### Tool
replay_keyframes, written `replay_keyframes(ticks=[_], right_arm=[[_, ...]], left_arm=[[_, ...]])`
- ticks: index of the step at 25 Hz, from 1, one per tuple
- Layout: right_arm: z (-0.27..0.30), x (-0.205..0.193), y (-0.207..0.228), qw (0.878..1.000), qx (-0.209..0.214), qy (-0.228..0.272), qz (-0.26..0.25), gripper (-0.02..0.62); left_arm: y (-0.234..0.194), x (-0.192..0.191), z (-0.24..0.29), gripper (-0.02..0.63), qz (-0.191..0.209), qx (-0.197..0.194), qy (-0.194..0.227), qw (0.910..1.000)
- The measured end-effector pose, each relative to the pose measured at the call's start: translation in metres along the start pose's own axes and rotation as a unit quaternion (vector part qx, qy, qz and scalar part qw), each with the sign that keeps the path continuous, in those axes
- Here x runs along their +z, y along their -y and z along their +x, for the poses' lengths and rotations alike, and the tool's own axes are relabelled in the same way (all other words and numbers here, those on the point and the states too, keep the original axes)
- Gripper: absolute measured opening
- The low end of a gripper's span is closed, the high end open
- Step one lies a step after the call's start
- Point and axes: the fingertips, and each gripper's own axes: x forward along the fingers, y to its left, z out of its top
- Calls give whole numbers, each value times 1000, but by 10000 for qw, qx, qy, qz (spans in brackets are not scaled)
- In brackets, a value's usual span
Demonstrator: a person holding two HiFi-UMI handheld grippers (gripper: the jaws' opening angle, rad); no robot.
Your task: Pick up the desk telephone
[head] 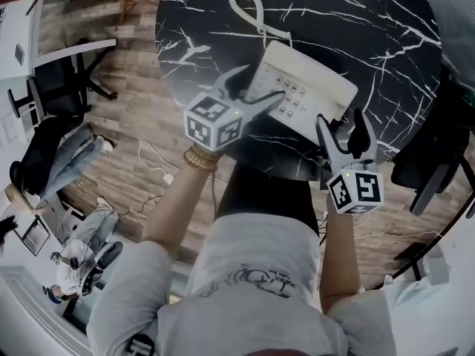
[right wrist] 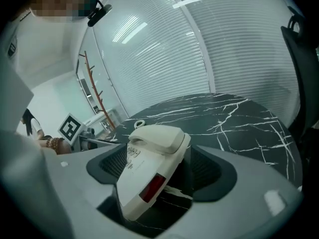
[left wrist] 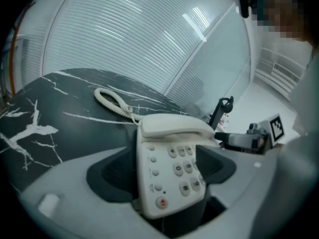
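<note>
Two claws flank the telephone [head: 308, 87] in the head view, and nothing is lifted yet: it lies flat near the near edge of the dark marbled worktop [head: 386, 43], with its coiled cord [head: 249, 13] looping away toward the far side. The left claw [head: 261, 84] reaches over the phone's left end and the right claw [head: 340, 121] stands at its near right corner. In the left gripper view the left claw is spread wide, with the keypad [left wrist: 182, 166] end of the phone between its jaws and the handset [left wrist: 174, 126] sitting on its cradle beyond. The right jaw overlaps the keys from above, but I see no squeeze on the body, so I judge this claw released. In the right gripper view the right claw is likewise spread wide around the phone's other end. Bare worktop shows between the casing and the right jaw, so this one is released too. By my reading the approach is about done. What remains is closing both claws on the body and raising it, with the handset kept in place.
</note>
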Motion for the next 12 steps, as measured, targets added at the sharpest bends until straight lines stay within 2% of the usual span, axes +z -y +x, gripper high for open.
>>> replay_keyframes(ticks=[5, 12], right_arm=[[15, -13, 4, 9999, 11, 9, 140, 402], [35, -32, 0, 9990, 91, -4, 447, 414]], left_arm=[[4, -6, 11, 410, 123, -106, -124, 9998], [4, -9, 21, 431, 507, 231, -139, 9983]])
